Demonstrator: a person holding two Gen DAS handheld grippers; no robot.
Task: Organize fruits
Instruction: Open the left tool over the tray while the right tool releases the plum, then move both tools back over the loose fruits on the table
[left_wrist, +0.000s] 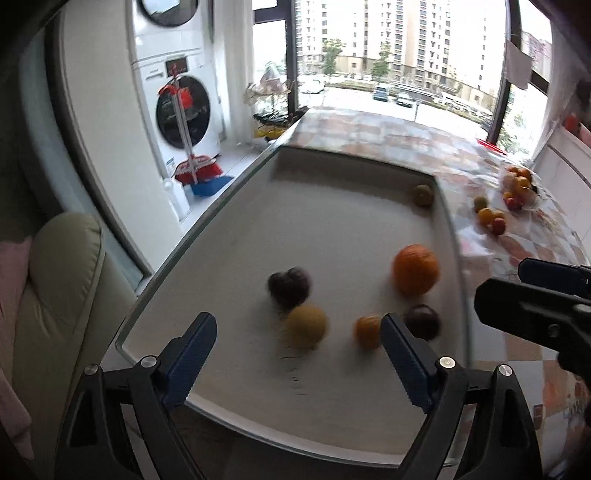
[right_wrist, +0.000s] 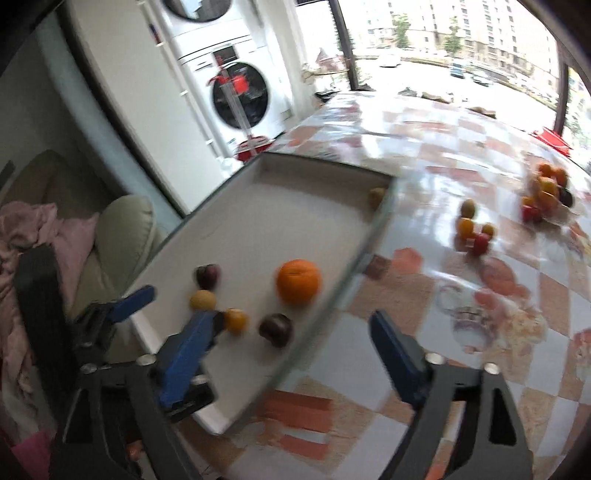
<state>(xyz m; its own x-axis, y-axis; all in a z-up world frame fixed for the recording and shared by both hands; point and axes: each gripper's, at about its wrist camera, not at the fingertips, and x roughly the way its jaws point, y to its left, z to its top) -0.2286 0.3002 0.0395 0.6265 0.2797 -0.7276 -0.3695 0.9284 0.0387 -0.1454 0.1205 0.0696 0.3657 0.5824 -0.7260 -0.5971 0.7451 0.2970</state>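
1. No text, label, brand or number can be read in either view.
2. The washing machine (left_wrist: 183, 110) at the far left has a dark panel above its round door with red marks on it, too blurred to make out.
3. A red tag (left_wrist: 195, 164) near the foot of that machine bears pale marks that may be writing; they cannot be read.
4. The tablecloth (right_wrist: 424, 155) shows printed patterns on its right side, but no legible words.
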